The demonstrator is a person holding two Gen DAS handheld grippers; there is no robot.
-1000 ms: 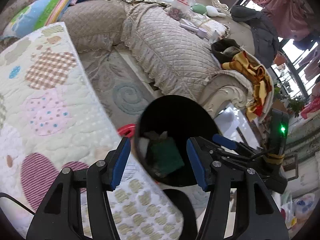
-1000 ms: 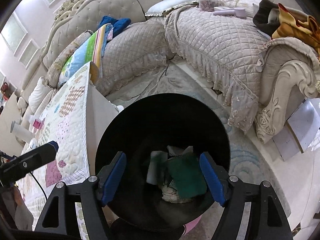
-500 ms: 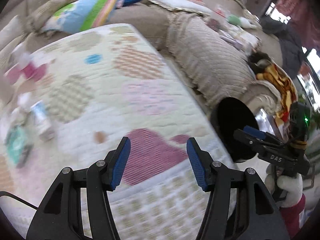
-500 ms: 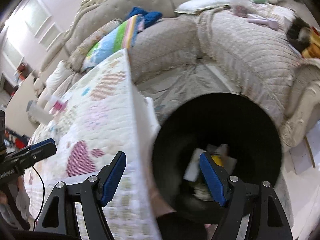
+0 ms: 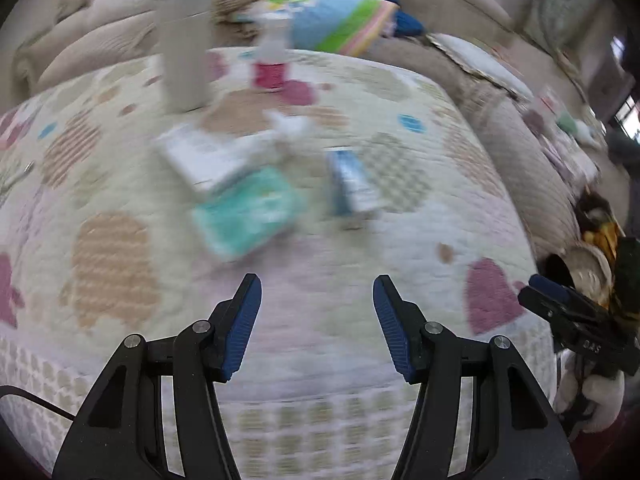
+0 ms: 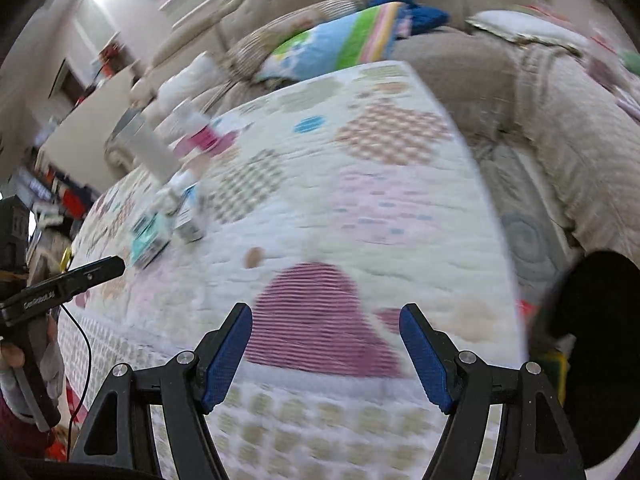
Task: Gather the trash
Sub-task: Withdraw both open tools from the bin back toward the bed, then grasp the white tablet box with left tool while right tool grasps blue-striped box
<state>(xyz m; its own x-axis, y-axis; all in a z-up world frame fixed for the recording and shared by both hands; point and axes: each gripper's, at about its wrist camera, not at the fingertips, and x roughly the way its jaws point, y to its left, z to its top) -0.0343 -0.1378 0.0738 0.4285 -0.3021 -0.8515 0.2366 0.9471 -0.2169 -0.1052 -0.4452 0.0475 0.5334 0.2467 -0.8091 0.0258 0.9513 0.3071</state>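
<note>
Left wrist view shows a quilted cover [image 5: 420, 240] with hearts and spots on it, and the picture is blurry. On the cover lie a teal packet [image 5: 248, 212], a white box [image 5: 208, 156] just behind it, and a small blue and silver packet [image 5: 352, 184] to the right of them. Which of these is trash I cannot tell. Farther back stand a tall grey cup [image 5: 186, 40] and a little bottle with a pink bottom [image 5: 272, 60]. What is in the cup and the bottle I cannot see. The left gripper [image 5: 316, 328] has its blue pads partly apart, and nothing is between them. It is over the near part of the cover, a little way from the packets. Right wrist view shows the black bin [image 6: 596, 356] at the right edge, down beside the covered table. Something yellow and green [image 6: 556, 364] shows at its near side, but it is too blurry to name. The right gripper [image 6: 326, 356] has its blue pads set wide, with nothing in them. It is over a big pink heart [image 6: 320, 312] on the cover. The teal packet [image 6: 150, 236] and the small packet [image 6: 192, 220] are far off to the left in this view, near the other gripper. A sofa [image 6: 460, 60] with a striped pillow [image 6: 340, 44] sits behind the table.
</note>
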